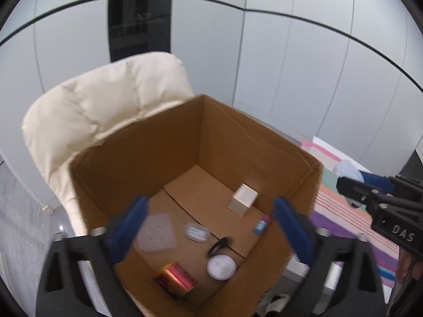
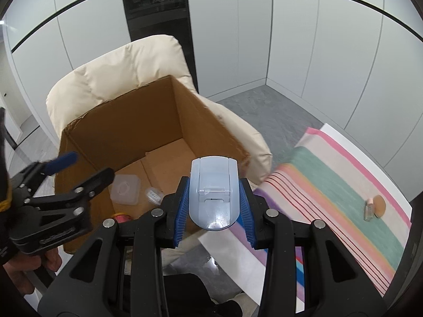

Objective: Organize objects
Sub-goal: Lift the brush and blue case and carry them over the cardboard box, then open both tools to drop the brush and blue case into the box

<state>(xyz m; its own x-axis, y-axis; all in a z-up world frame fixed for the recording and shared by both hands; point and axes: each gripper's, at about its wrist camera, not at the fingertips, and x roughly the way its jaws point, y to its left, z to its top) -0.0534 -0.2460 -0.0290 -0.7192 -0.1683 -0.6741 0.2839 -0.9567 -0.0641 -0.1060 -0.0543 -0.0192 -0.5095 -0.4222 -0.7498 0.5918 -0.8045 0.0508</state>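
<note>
An open cardboard box (image 1: 127,142) stands on a cream padded chair (image 1: 105,97). On its floor lie a small white carton (image 1: 243,198), a clear flat lid (image 1: 156,232), a small clear case (image 1: 197,232), a little blue bottle (image 1: 260,224), a black ring (image 1: 220,244), a round white compact (image 1: 221,266) and a red-gold tin (image 1: 175,278). My left gripper (image 1: 210,203) hangs open and wide over the box, nothing between its fingers. My right gripper (image 2: 214,185) is shut on a light-blue plastic case (image 2: 214,198), just right of the box (image 2: 119,132).
A striped cloth (image 2: 330,185) covers a white table to the right, with a small glass bottle (image 2: 368,210) and a brown round piece (image 2: 380,202) on it. Grey floor and white wall panels lie behind. A hand (image 2: 34,261) holds the left gripper (image 2: 92,163).
</note>
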